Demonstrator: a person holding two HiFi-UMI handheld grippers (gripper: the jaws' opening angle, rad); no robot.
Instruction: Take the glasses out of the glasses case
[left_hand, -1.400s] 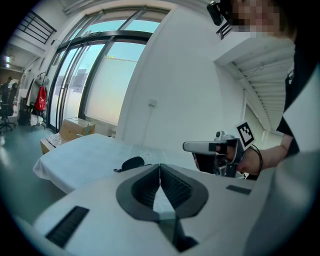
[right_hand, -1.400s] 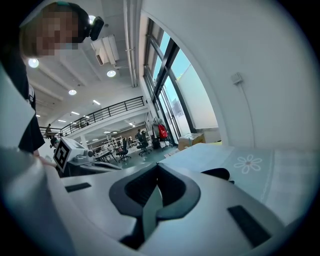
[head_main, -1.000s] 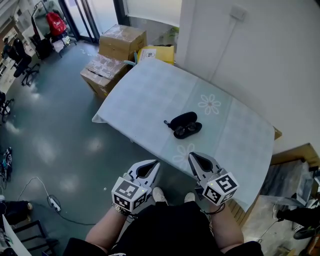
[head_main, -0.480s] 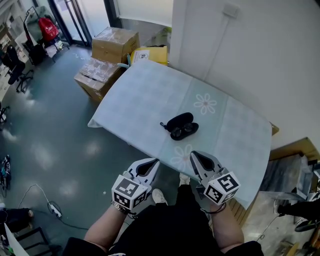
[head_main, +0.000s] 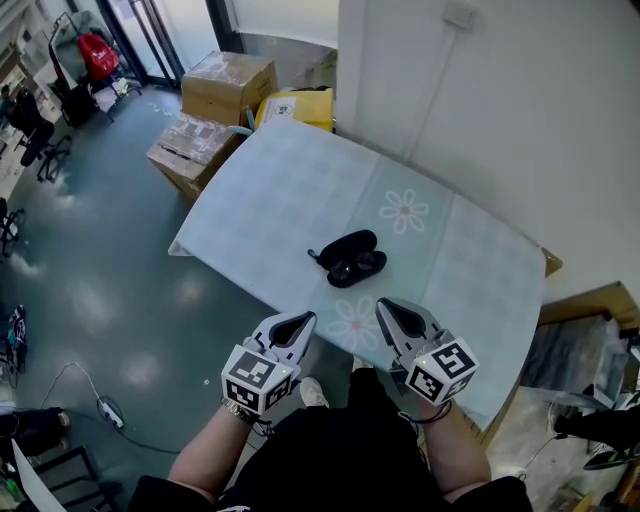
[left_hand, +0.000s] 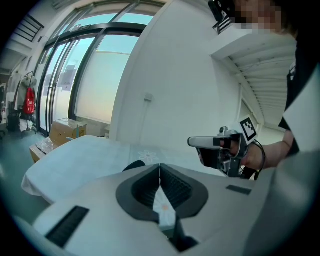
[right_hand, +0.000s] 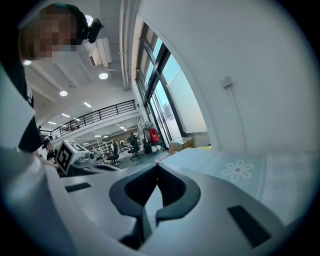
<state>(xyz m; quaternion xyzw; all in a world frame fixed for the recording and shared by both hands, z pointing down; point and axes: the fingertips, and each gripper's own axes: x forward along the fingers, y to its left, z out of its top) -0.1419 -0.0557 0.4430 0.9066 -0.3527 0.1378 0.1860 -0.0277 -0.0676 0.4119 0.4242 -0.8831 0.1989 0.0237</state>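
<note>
Case (head_main: 350, 246) lies open on the flowered surface (head_main: 470, 270) in the head view, its long axis running across the view, with what look like dark glasses (head_main: 357, 269) in the nearer half. The left gripper (head_main: 296, 322) and right gripper (head_main: 392, 312) hang at the near edge, the case ahead and between them, well apart from both; the right looks slightly nearer.

Left gripper view: the left gripper (left_hand: 160, 167) has its jaws pressed together on nothing; the case (left_hand: 133, 165) peeks just above them, and the right gripper (left_hand: 192, 142) hovers to the side.

Right gripper view: the right gripper (right_hand: 157, 175) is likewise closed and empty, pointing over the surface (right_hand: 280, 175); no case shows.
</note>
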